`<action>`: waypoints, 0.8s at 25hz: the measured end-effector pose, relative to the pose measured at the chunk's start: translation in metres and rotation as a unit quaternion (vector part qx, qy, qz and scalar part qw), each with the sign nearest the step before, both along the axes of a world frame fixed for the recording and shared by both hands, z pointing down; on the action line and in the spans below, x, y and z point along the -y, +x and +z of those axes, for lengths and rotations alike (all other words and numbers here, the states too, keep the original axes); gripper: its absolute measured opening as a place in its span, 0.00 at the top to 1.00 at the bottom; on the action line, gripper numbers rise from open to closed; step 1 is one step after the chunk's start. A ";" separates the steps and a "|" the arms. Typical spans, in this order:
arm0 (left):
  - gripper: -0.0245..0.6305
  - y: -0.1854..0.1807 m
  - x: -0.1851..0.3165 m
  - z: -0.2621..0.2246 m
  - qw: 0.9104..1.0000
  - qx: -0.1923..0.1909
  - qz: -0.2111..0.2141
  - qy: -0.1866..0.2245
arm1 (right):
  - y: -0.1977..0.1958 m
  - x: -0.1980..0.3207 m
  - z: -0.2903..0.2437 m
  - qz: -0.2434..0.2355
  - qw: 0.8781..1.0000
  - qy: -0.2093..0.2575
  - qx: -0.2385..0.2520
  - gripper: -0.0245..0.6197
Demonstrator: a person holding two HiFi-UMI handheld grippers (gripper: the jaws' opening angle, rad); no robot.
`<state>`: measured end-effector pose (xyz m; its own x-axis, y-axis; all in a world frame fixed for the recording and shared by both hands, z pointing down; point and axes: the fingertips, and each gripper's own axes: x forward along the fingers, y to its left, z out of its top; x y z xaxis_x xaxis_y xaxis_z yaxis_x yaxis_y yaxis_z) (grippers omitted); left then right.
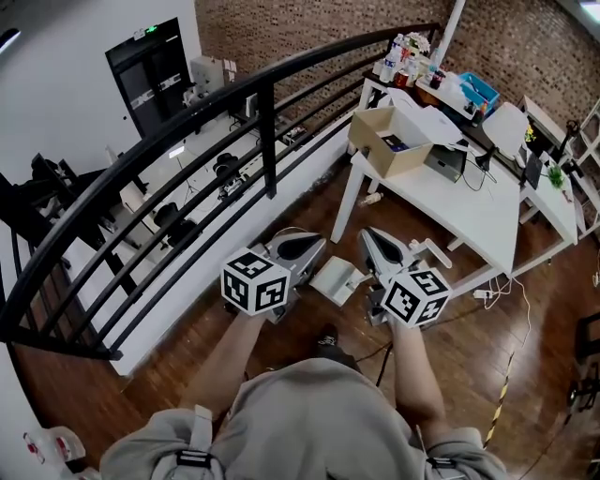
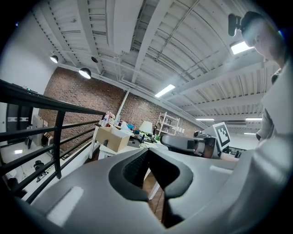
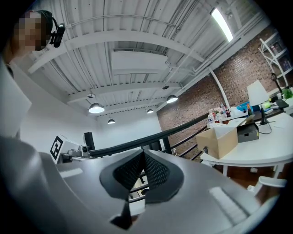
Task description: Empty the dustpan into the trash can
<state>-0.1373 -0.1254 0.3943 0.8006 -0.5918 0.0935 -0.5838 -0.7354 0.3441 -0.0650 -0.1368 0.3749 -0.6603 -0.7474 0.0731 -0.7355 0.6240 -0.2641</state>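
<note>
Both tongs are held level in front of the person; the left gripper (image 1: 315, 246) has its dark ribbed jaws pressed together with nothing between them, as its own view shows (image 2: 147, 151); the right gripper (image 1: 368, 236) is likewise fully closed and empty (image 3: 143, 153); their tips lie near each other but apart.

On the floor just beyond and between the two tips lies a white angular plastic object (image 1: 337, 279); whether it is the dustpan I cannot tell; no other view shows it clearly.

To the left curves a black metal railing with horizontal bars (image 1: 187, 122) above a white kerb wall (image 1: 216, 272), close beside the left gripper; past it the floor drops to a lower level.
To the right stands a long white table (image 1: 473, 220), its nearest leg just beside the right gripper; on it sit an open brown cardboard box (image 1: 394, 141), a cluster of bottles (image 1: 405, 58) and a blue tray (image 1: 479, 90); a red brick wall (image 1: 309, 28) closes the far side.

The dark wooden floor (image 1: 534, 366) lies open to the right of the person; a white power strip (image 1: 483, 293) with its cable lies there by the table.
</note>
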 end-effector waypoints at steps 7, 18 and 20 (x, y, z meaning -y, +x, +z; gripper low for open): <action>0.96 -0.002 0.002 -0.004 1.000 -0.004 -0.002 0.003 | -0.005 -0.001 -0.004 -0.005 1.000 0.007 -0.004 0.96; 0.96 -0.003 0.000 -0.005 1.000 -0.003 -0.005 0.004 | -0.012 -0.003 -0.014 -0.019 1.000 0.018 -0.001 0.96; 0.96 -0.004 -0.001 -0.006 1.000 -0.004 -0.005 0.004 | -0.012 -0.004 -0.014 -0.018 1.000 0.018 -0.002 0.96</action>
<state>-0.1412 -0.1246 0.3880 0.7959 -0.5998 0.0823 -0.5879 -0.7331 0.3421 -0.0774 -0.1327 0.3605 -0.6872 -0.7248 0.0486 -0.7127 0.6598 -0.2380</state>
